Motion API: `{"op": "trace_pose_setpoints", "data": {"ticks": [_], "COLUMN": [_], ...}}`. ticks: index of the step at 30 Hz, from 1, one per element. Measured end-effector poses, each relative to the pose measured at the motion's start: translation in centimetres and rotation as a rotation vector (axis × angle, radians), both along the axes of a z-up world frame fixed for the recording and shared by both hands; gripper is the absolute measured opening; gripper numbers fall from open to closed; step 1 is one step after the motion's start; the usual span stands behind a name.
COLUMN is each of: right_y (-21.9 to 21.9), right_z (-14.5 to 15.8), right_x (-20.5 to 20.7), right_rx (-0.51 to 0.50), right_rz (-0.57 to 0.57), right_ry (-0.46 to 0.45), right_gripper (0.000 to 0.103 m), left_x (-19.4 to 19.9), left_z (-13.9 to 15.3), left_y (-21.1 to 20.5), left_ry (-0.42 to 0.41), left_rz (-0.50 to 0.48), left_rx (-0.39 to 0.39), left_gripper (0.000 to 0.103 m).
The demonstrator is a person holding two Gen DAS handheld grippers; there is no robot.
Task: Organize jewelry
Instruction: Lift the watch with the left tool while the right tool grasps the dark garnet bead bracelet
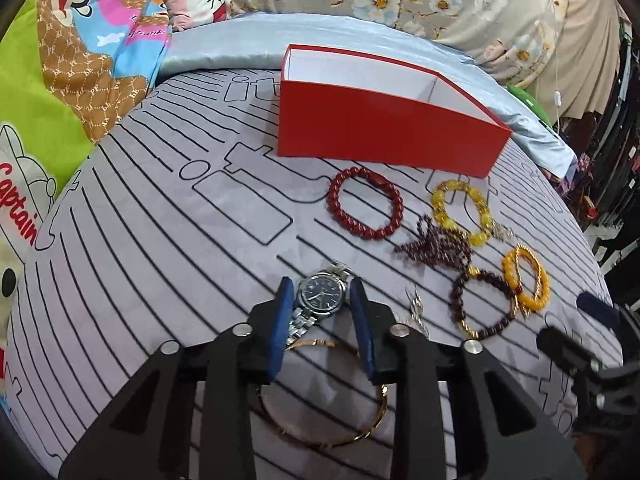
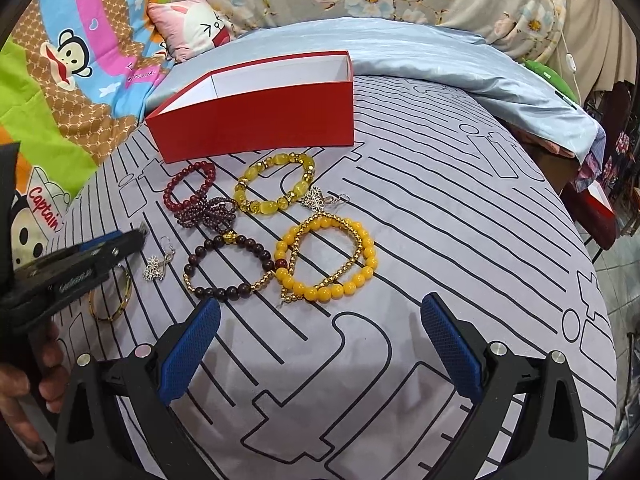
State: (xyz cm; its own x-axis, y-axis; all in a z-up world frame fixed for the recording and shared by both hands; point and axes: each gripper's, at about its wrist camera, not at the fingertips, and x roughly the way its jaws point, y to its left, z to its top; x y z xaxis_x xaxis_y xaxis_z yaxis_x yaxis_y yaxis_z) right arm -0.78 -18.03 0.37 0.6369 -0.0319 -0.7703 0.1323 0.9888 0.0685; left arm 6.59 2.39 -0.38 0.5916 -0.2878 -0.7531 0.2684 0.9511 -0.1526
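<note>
A silver watch (image 1: 320, 291) with a dark blue face sits between the blue pads of my left gripper (image 1: 320, 294), which is shut on it just above the grey lined bedsheet (image 1: 168, 240). Its band trails behind the left finger. A gold bangle (image 1: 328, 436) lies under the fingers. Behind them stands an open red box (image 1: 384, 136), white inside. My right gripper (image 2: 320, 312) is open over bare sheet with nothing between its fingers. Ahead of it lie an orange-yellow bracelet (image 2: 332, 264), a dark brown bead bracelet (image 2: 228, 268), a yellow translucent bracelet (image 2: 274, 186), a red bead bracelet (image 2: 188, 186) and a purple bead bow (image 2: 212, 210).
Silver flower earrings lie loose, one (image 2: 158, 264) by the dark bracelet and one (image 2: 320, 200) by the yellow bracelet. Cartoon-print bedding (image 1: 60, 80) is on the left, a pale blue quilt (image 2: 440, 60) behind the box. A hand (image 2: 24, 384) holds the left gripper (image 2: 132, 238).
</note>
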Motion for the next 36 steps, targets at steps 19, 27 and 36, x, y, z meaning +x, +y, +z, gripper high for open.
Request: {"op": "trace_pose_setpoints", "data": {"ticks": [19, 27, 36], "right_y": [0.5, 0.7, 3.1], "right_z": [0.1, 1.1, 1.9], "right_x": [-0.1, 0.6, 4.8], "right_rx": [0.01, 0.029, 0.052], "right_rz": [0.016, 0.049, 0.158], "right_ry": [0.0, -0.017, -0.015], "right_gripper": [0.096, 0.096, 0.075], "left_x": [-1.1, -0.9, 0.3], "left_z": [0.1, 1.3, 2.5], "left_y": [-1.2, -0.6, 0.5], "left_ry": [-0.002, -0.012, -0.032], "left_rz": [0.007, 0.047, 0.082], "left_rx": [-0.007, -0.039, -0.052], "left_gripper": [0.025, 0.024, 0.024]}}
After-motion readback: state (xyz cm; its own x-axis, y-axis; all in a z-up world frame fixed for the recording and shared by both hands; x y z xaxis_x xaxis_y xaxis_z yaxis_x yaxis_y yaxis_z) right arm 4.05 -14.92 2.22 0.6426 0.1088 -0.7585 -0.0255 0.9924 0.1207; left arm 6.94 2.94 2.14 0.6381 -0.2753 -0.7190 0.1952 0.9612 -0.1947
